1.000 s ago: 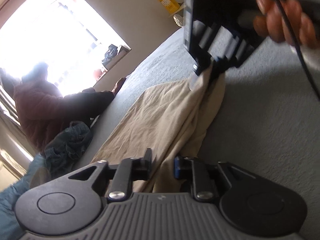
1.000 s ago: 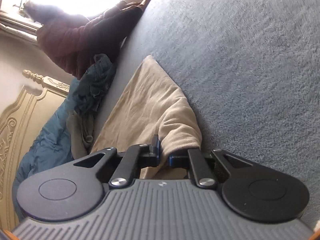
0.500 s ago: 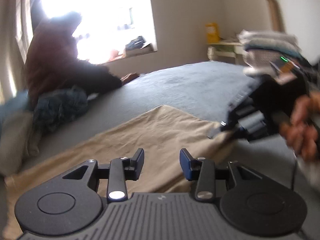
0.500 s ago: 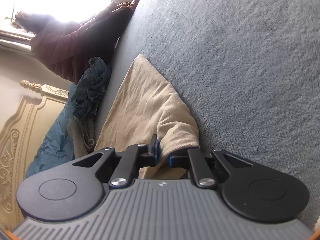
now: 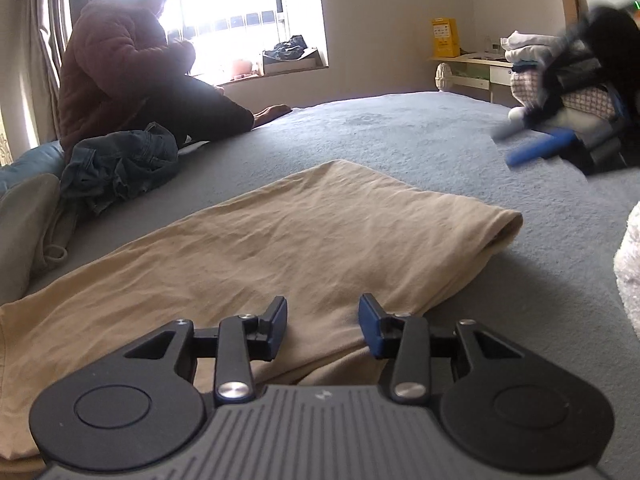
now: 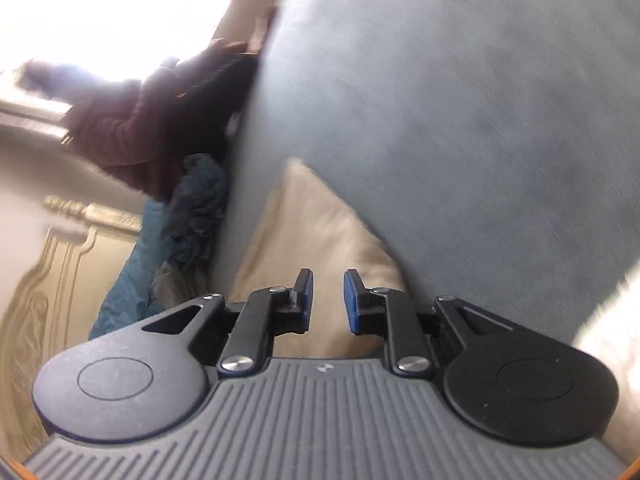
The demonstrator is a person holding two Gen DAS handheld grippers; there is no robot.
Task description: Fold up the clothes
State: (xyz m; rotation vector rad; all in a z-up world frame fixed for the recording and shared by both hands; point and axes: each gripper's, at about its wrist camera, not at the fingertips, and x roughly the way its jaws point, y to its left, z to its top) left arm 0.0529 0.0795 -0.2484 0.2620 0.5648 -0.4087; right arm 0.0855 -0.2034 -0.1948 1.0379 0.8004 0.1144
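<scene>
Grey-blue bed cover [image 5: 400, 132] underfoot, bright window [image 5: 240, 8] at 11 o'clock, pale walls beyond. Spread flat on that cover: beige garment [image 5: 280, 248], long axis running from 8 o'clock to 2 o'clock in the left wrist view, folded edge rounded at the 3 o'clock end, near corner cut off behind the tool body. Left gripper [image 5: 322, 326] low over the near hem, jaws parted, gripping nothing. Right gripper [image 6: 328, 300] likewise spread and empty above the cloth's corner; seen from the left camera only as a dark blur at 2 o'clock. Crumpled denim [image 5: 120, 164] at 10 o'clock, beside a seated person [image 5: 120, 76]. Stacked laundry [image 5: 528, 46] at 2 o'clock, partly hidden. Right wrist view smeared throughout.
</scene>
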